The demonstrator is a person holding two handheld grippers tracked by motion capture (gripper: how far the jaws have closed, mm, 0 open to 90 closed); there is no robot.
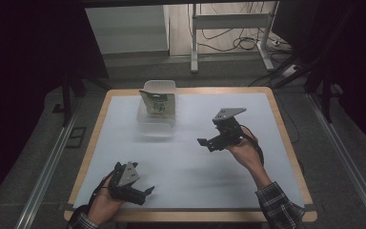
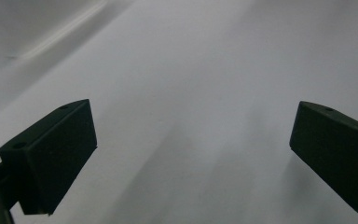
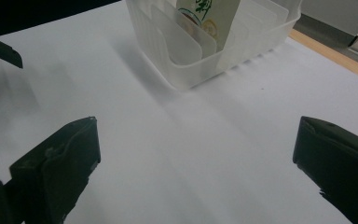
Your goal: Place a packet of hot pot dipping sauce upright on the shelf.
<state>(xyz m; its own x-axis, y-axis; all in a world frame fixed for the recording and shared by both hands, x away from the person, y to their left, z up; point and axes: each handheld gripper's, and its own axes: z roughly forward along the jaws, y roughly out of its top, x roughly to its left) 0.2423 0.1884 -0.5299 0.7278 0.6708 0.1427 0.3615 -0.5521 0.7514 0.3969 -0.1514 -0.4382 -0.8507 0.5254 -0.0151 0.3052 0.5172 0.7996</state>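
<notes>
A clear plastic bin (image 1: 145, 125) stands at the back middle of the white table, and a green and white packet (image 1: 157, 104) stands upright inside it. In the right gripper view the bin (image 3: 242, 46) lies ahead, with the packet (image 3: 209, 16) behind its wall. My right gripper (image 1: 202, 142) hovers right of the table's middle, open and empty, its jaws pointing left. My left gripper (image 1: 148, 191) rests near the front left edge, open with nothing between its jaws. In the left gripper view the jaws stand wide apart over bare table (image 2: 191, 70).
The white table top (image 1: 190, 167) has a wooden rim (image 1: 286, 129). Beyond the far edge stand a metal desk frame (image 1: 228, 33) and loose cables (image 1: 248, 43) on the floor. Dark curtains flank both sides.
</notes>
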